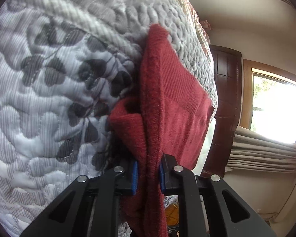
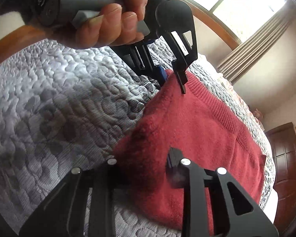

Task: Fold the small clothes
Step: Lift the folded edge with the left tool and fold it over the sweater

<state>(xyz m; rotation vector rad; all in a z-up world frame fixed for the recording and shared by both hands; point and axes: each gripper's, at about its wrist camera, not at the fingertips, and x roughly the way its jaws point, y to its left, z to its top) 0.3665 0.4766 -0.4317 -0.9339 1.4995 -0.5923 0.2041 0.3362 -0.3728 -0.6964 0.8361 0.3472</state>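
- Our left gripper [image 1: 148,174] has its jaws pinched on a thick fold of the red knit garment [image 1: 167,102]; the blue pads [image 1: 135,177] press the cloth from both sides, and the fabric runs through the gap and hangs below them.
- Ahead of the left jaws the garment stretches away over the grey-and-white quilt [image 1: 49,79], with a ribbed band running along its far side and a small rolled pocket of cloth just left of the jaws.
- To the right of the left jaws we see a dark wooden door [image 1: 225,98], a bright window [image 1: 276,106] and a folded beige blind [image 1: 266,150] below it.
- Our right gripper [image 2: 146,169] sits over the near edge of the same garment [image 2: 197,122]. Its right finger lies on top of the red cloth; its left finger is hidden in the dark blurred fabric, so we cannot tell whether these jaws are gripping or merely resting.
- Beyond the right jaws, at the far corner of the garment, the right wrist view shows our left gripper [image 2: 173,77] from outside, held by a hand [image 2: 112,19] on a grey handle, its fingers closed on that corner.
- The garment lies on the quilt [image 2: 59,98], spread between the two sets of jaws, its ribbed hem running off to the right of ours.
- Left of the right jaws we see only the patterned quilt.
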